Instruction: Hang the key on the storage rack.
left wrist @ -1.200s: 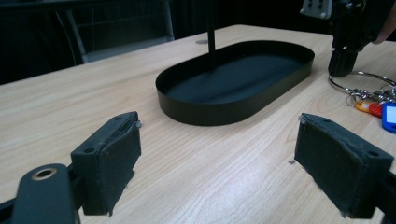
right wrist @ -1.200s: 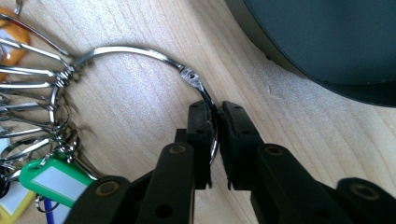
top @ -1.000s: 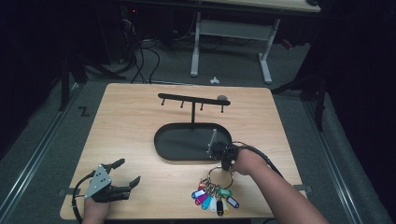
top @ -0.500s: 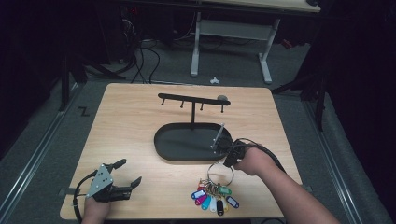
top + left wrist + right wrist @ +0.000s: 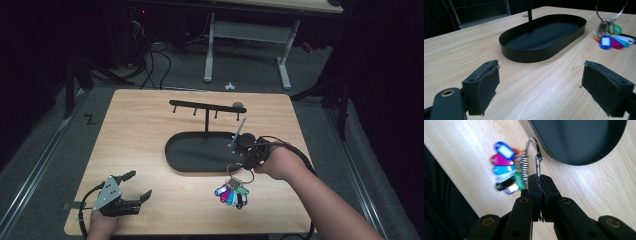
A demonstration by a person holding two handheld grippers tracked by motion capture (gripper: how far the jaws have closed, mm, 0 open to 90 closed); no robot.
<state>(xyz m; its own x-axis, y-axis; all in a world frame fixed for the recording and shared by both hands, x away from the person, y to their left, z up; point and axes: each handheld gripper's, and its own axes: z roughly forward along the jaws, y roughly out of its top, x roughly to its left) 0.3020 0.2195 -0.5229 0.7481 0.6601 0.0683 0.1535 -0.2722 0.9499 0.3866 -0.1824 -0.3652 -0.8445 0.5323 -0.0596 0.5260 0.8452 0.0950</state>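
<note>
Right, I'm gripping the key ring (image 5: 537, 160) thin in my right gripper (image 5: 540, 178), jaws clamped tight on it, just beside the black tray (image 5: 175, 150) over the table (image 5: 150, 125). Tagged keys (image 5: 231, 193) are dangling, swinging, risking a slip or snagging the rack (image 5: 206, 107). Left gripper (image 5: 137, 187) is sitting wide open, empty.

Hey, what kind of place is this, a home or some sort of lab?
Most likely a lab or workshop set up for recording. A bare wooden table stands in a dark room, cables trail over the grey floor behind it, and a height-adjustable desk frame stands beyond. Nothing looks domestic.
</note>
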